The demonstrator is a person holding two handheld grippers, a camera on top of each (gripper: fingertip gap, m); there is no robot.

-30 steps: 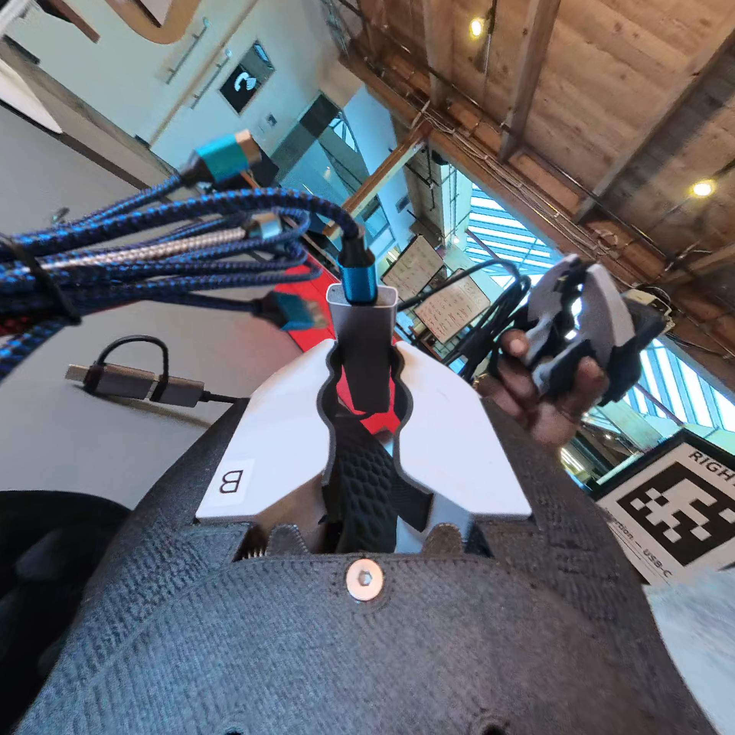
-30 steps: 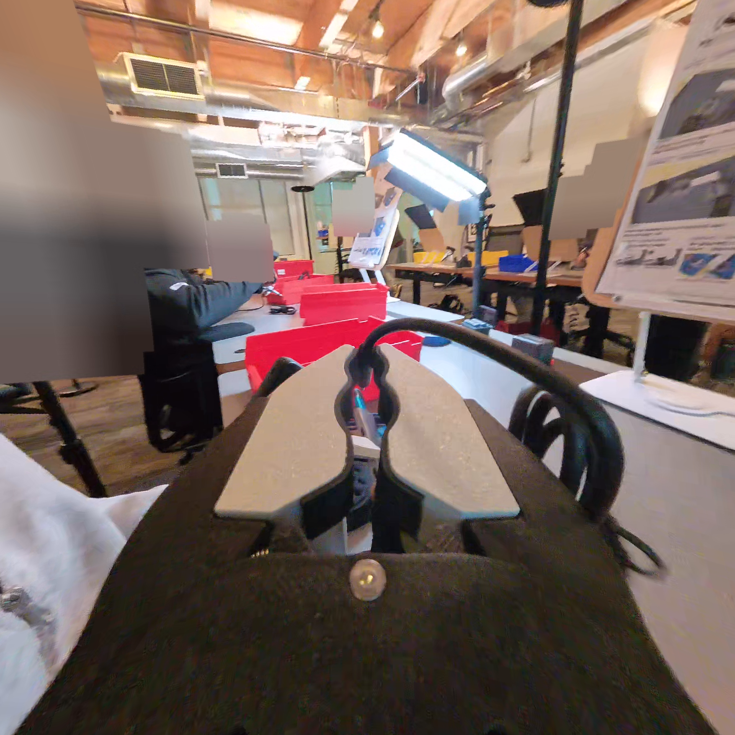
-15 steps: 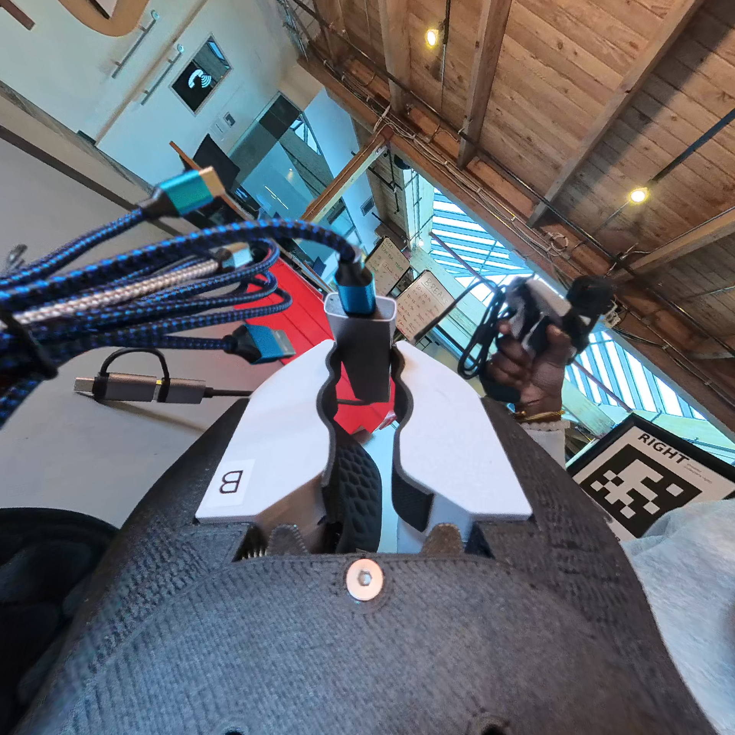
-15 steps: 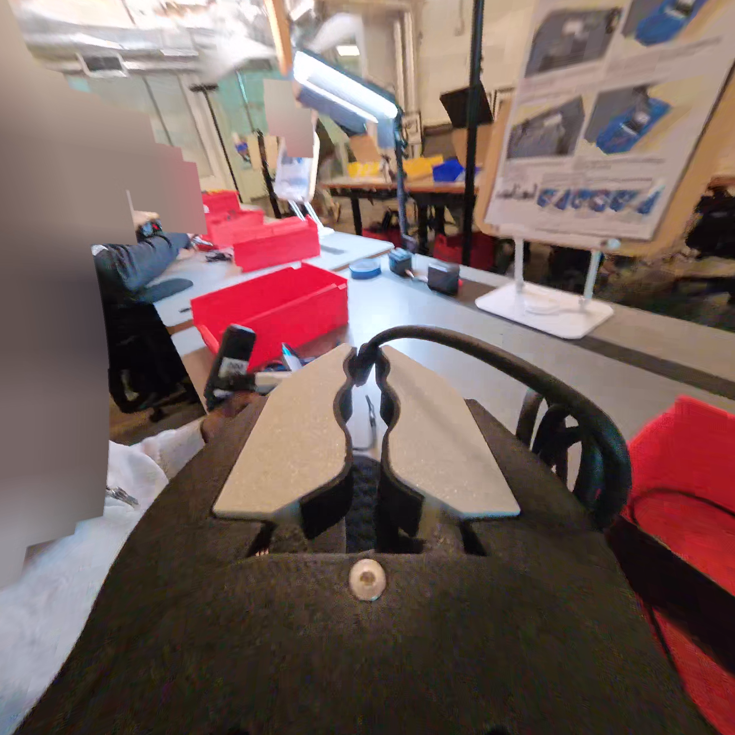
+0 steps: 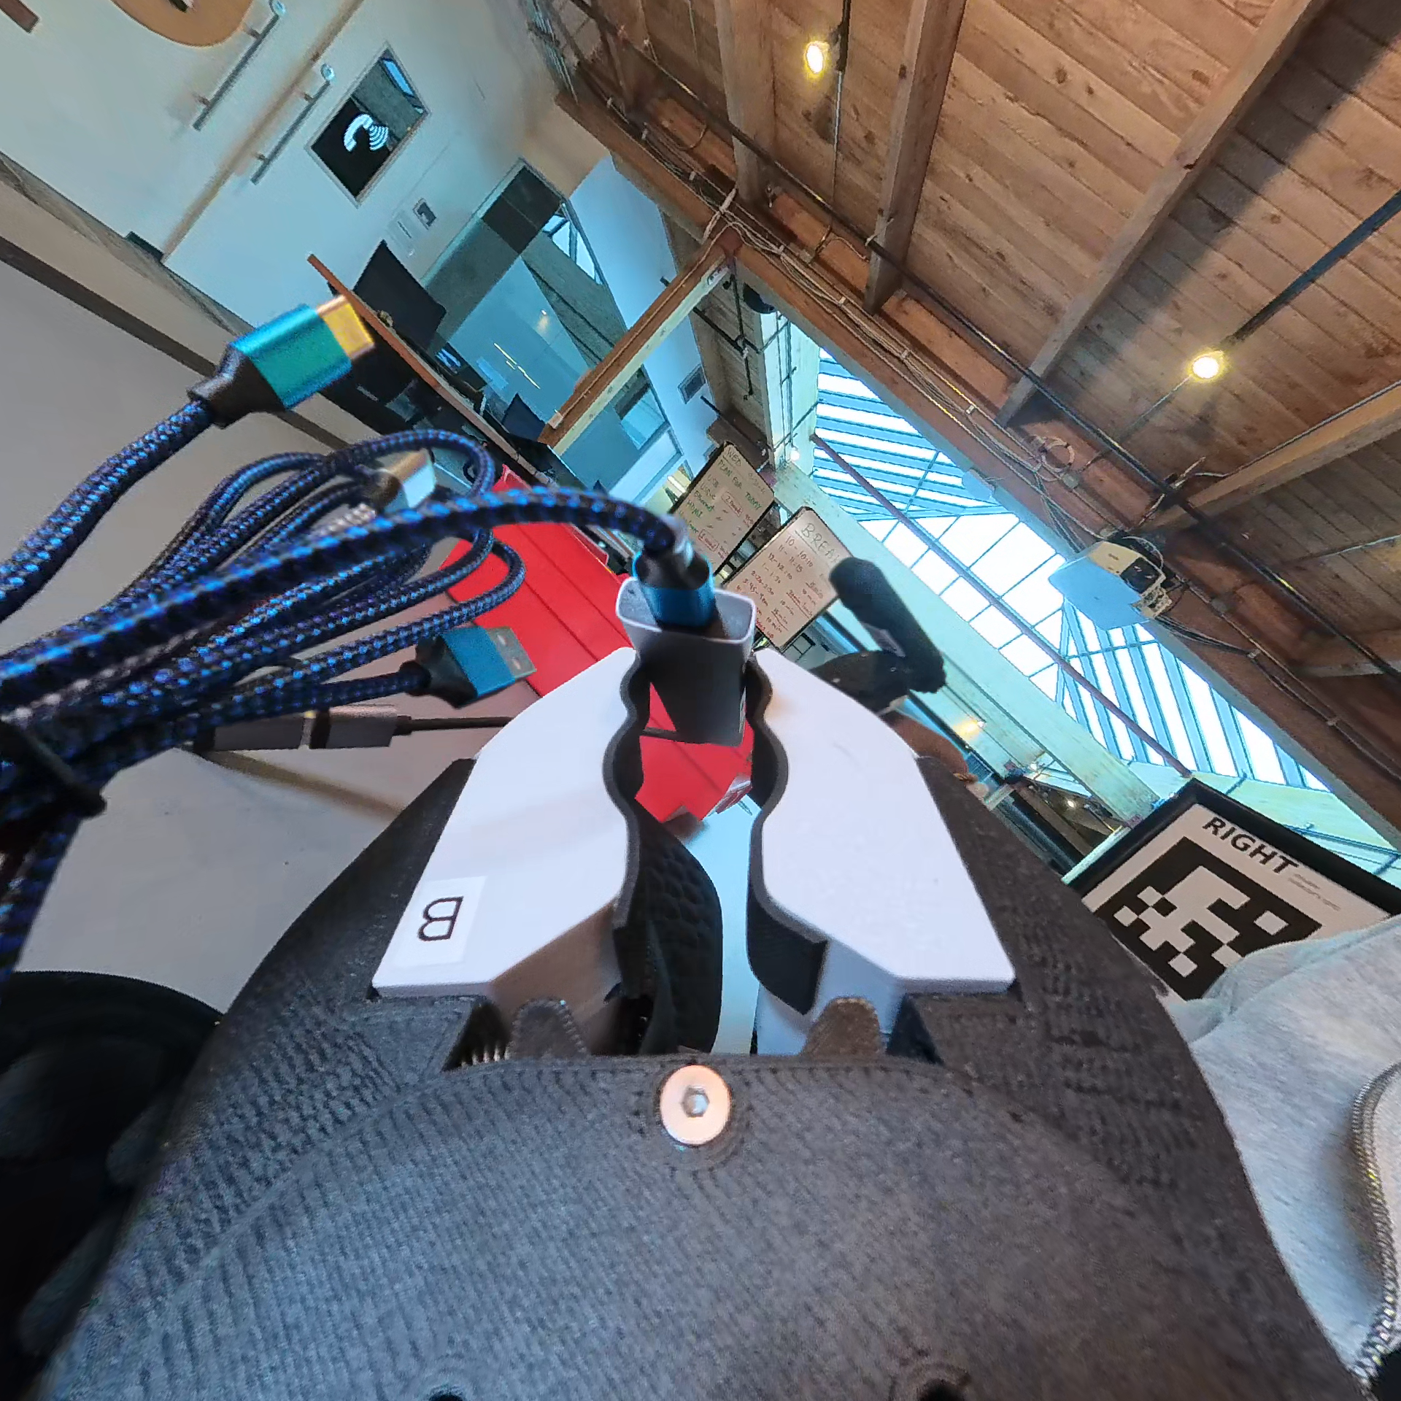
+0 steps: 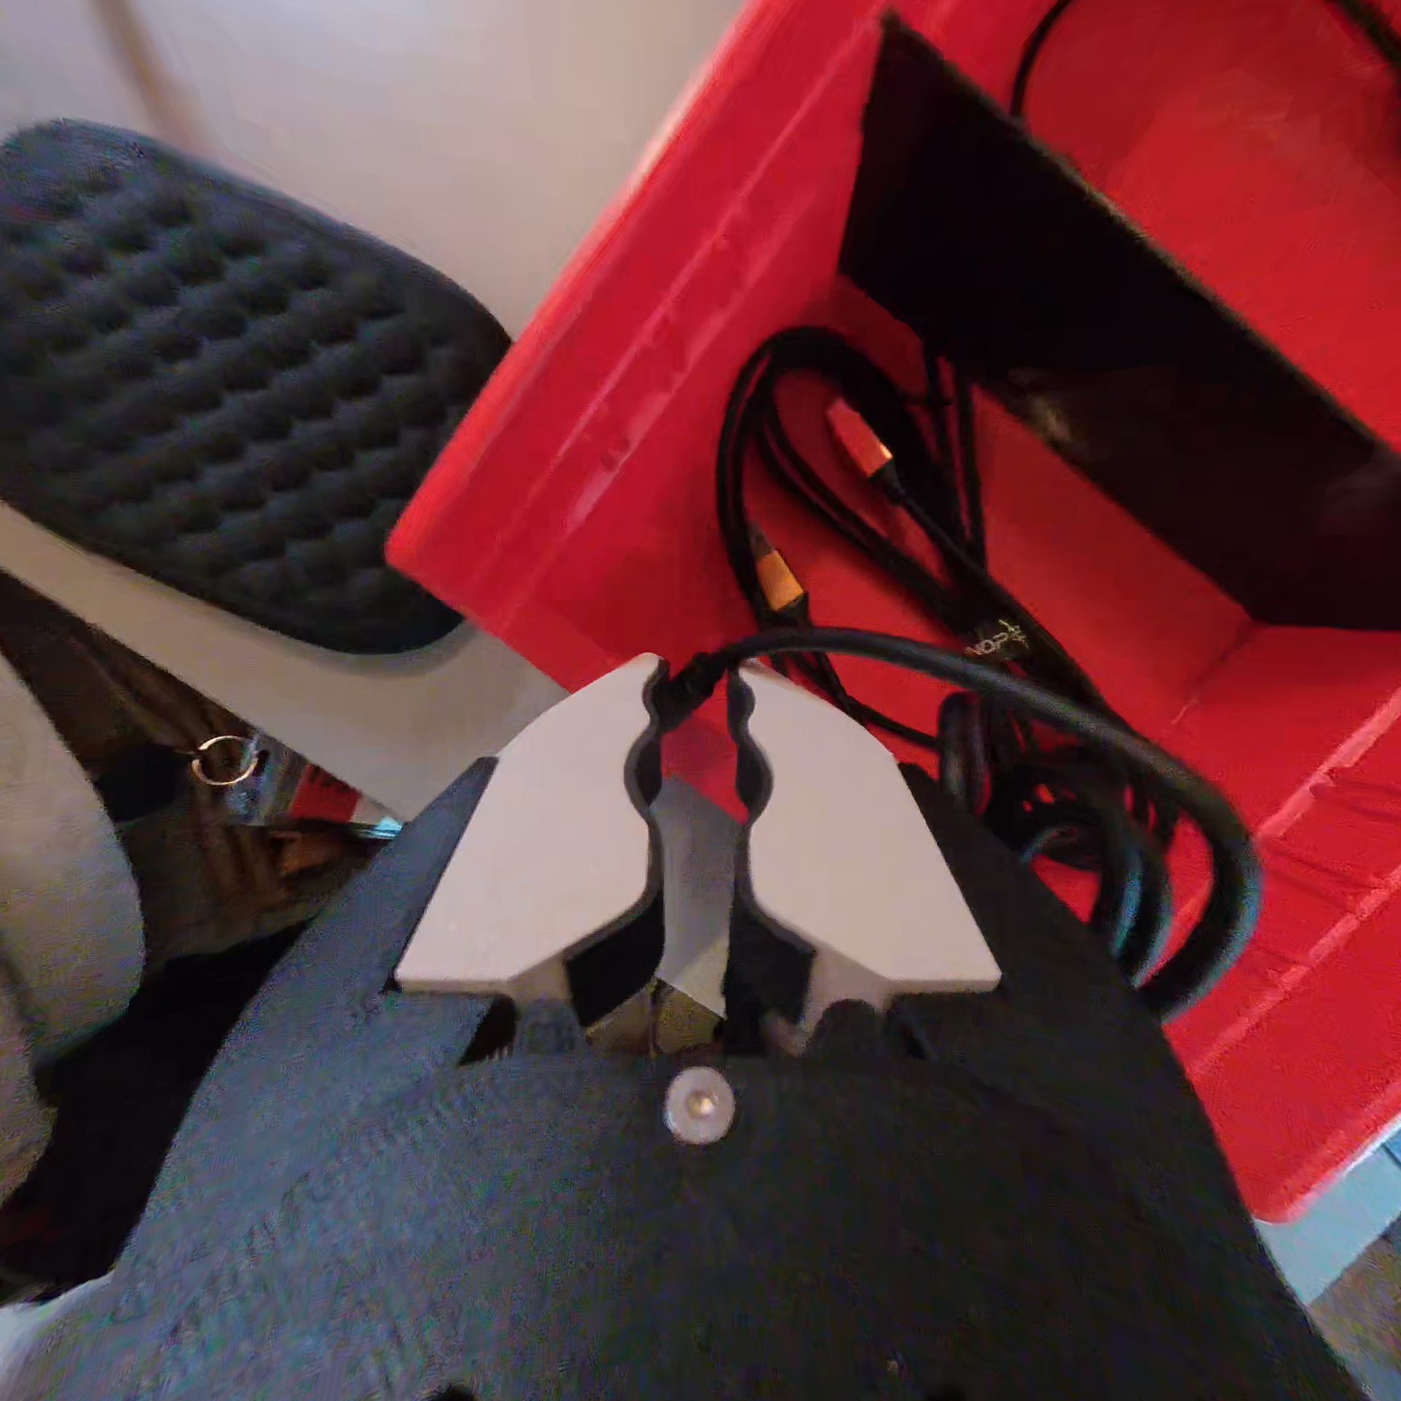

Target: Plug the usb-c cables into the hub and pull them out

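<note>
Best done by keeping the grey hub (image 5: 694, 667) steady and upright in the left gripper (image 5: 694, 728) while the black cable (image 6: 1008, 705) goes down into the red bin (image 6: 591, 455) — low and slack, no dropping from height, no snagging on the coiled cables with orange plugs (image 6: 781, 584) already lying there.

Left fingers (image 5: 546, 819): clenched on the hub's lower end, a moderate gap between them set by its width. Blue braided cable (image 5: 667, 584) plugged into the hub's top; loose teal plug (image 5: 303, 356) and the rest of the blue bundle hanging off to the left, unplugged.

Right gripper (image 6: 694, 697): nearly closed, tips pinching the black cable's end — probably by its plug, though motion blur hides the detail. Cable arcs rightward over the bin. Beyond, left: a black textured pad (image 6: 212, 394) on the pale table (image 6: 341, 91).
</note>
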